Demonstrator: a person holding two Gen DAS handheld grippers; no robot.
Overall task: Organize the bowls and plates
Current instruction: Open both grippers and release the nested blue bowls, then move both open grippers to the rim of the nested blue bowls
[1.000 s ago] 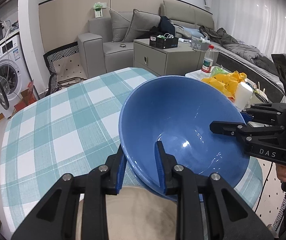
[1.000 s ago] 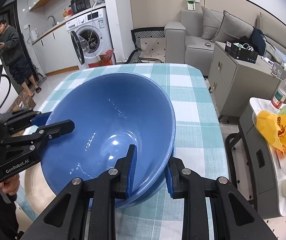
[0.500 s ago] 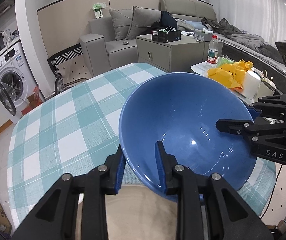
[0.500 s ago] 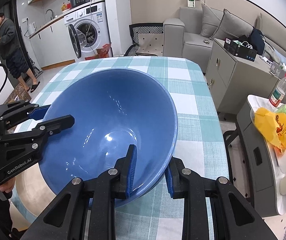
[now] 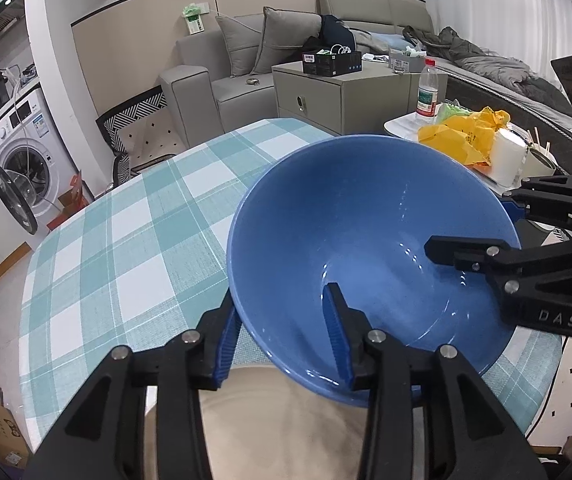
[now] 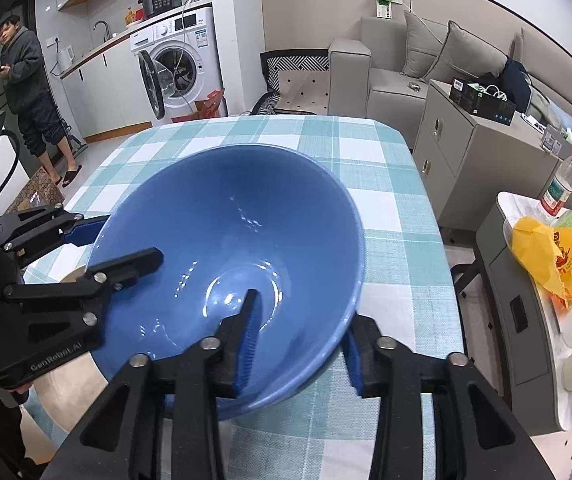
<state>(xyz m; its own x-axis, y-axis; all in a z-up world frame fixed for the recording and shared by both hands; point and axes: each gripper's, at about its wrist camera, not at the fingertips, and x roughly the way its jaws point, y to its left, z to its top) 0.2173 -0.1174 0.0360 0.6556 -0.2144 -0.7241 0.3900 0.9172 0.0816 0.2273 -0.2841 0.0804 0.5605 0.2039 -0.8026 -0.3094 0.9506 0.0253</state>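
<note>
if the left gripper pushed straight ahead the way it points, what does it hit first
Nothing new: the left gripper already clamps the rim of the large glossy blue bowl, so it would push that bowl; beyond looks like the right gripper, though depth is unclear.

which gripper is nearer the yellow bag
Right. The right gripper clamps the blue bowl on the side toward the yellow bag; the left gripper clamps the opposite rim.

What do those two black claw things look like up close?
Both are matte black plastic with silver screws and blue ribbed pads lining the jaws. The left gripper is marked "GenRobot.AI" in white, with a black cable behind it; the right gripper is marked "DAS".
</note>
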